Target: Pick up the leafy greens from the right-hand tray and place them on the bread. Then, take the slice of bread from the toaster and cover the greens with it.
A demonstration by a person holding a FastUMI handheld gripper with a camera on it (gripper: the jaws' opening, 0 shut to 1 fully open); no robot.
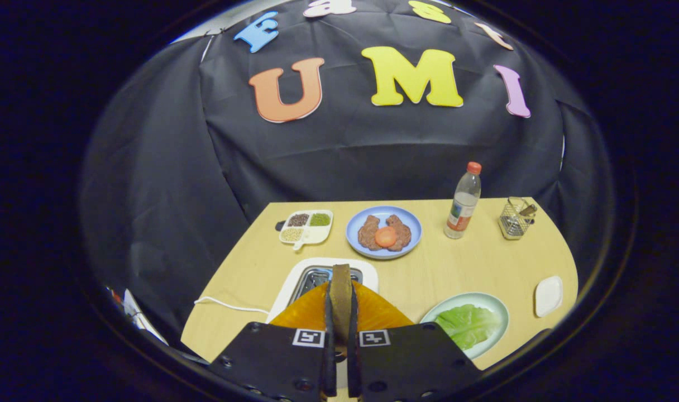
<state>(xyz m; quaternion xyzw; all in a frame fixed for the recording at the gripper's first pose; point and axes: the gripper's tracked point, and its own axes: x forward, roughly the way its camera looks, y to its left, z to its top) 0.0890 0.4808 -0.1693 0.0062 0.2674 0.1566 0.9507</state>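
Now the claw [341,312] grips a bread slice [341,293] above the toaster [317,274].

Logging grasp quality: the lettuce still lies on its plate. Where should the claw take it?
At the lettuce's raised, crinkled near edge, coming from above; the leaf lies flat on the shallow plate, so only its edge offers a pinch. The claw is shut on the bread slice.

No readable text; bottle [463,202] label illegible; square coded markers on tongs [340,340].
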